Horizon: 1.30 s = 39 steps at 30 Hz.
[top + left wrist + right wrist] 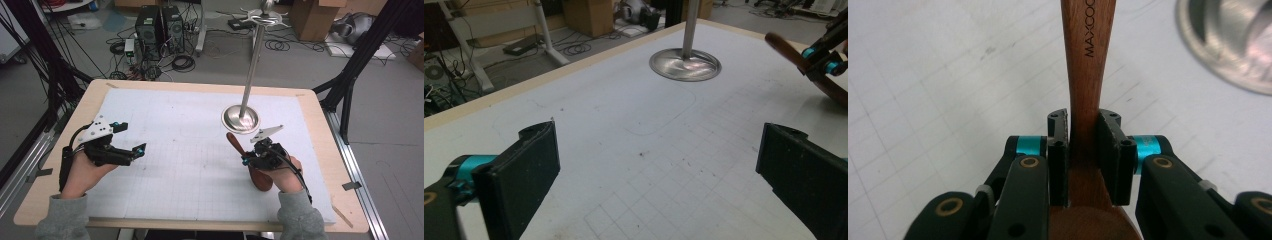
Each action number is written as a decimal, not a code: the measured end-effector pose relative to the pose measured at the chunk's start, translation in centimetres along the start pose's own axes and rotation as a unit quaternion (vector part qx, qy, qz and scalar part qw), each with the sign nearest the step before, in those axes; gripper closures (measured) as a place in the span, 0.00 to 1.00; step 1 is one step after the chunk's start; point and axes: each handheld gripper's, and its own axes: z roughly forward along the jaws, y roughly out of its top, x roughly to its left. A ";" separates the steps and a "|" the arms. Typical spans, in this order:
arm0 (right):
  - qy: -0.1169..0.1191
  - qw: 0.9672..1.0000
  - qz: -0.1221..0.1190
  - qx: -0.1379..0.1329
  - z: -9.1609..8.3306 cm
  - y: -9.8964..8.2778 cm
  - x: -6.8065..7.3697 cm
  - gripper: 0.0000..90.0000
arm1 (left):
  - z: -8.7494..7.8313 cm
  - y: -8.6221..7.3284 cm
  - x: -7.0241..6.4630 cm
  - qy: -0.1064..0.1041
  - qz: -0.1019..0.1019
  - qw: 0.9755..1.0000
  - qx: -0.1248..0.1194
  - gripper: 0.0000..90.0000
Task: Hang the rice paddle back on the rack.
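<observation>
A brown wooden spoon (232,142) is clamped at its neck by my right gripper (248,159), right of the mat's middle. Its bowl (261,178) lies under the hand and its handle points toward the stand's base. In the right gripper view both pads press the sides of the spoon (1088,60), which runs up between the jaws of the right gripper (1083,135). My left gripper (132,137) rests at the mat's left, open with nothing between its jaws. In the left gripper view, the left gripper (659,150) looks over bare mat, with the spoon (786,47) at the upper right.
A metal stand with a round base (240,118) and a tall pole (252,65) rises just beyond the spoon, topped by a hooked disc (265,20). A white gridded mat (175,150) covers the wooden table (60,150). Cables, computers and boxes lie on the floor behind.
</observation>
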 end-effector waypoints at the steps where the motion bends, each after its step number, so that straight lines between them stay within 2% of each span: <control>1: 0.000 1.000 0.000 -0.008 -0.3 -0.1 -0.2 0.84 | 0.1 0.0 0.0 -0.001 0.001 1.000 0.002 0.05; 4: -0.004 0.999 0.004 -0.033 -1.2 -0.3 -0.7 0.84 | 0.2 -0.1 -0.1 0.000 0.000 1.000 0.002 0.05; 13: -0.005 0.997 0.016 -0.073 -2.9 -0.9 -1.8 0.85 | 0.2 0.0 -0.1 0.002 0.002 1.000 0.001 0.05; 16: -0.002 0.996 0.020 -0.089 -3.4 -1.1 -2.1 0.85 | 0.3 0.0 -0.1 0.002 0.002 1.000 0.002 0.05; 23: -0.014 0.992 0.030 -0.123 -4.3 -1.5 -2.7 0.85 | 0.4 -0.1 -0.2 0.001 0.000 1.000 0.003 0.05; 27: -0.015 0.990 0.026 -0.138 -4.7 -1.7 -2.8 0.85 | 0.4 -0.1 -0.2 0.001 0.000 1.000 0.003 0.05; 33: -0.015 0.989 0.023 -0.146 -4.8 -1.9 -3.0 0.85 | 0.4 -0.1 -0.2 0.000 0.002 1.000 0.005 0.05; 39: 0.000 0.985 0.031 -0.171 -5.4 -2.0 -3.2 0.86 | 0.5 -0.1 -0.2 0.000 0.001 1.000 0.004 0.05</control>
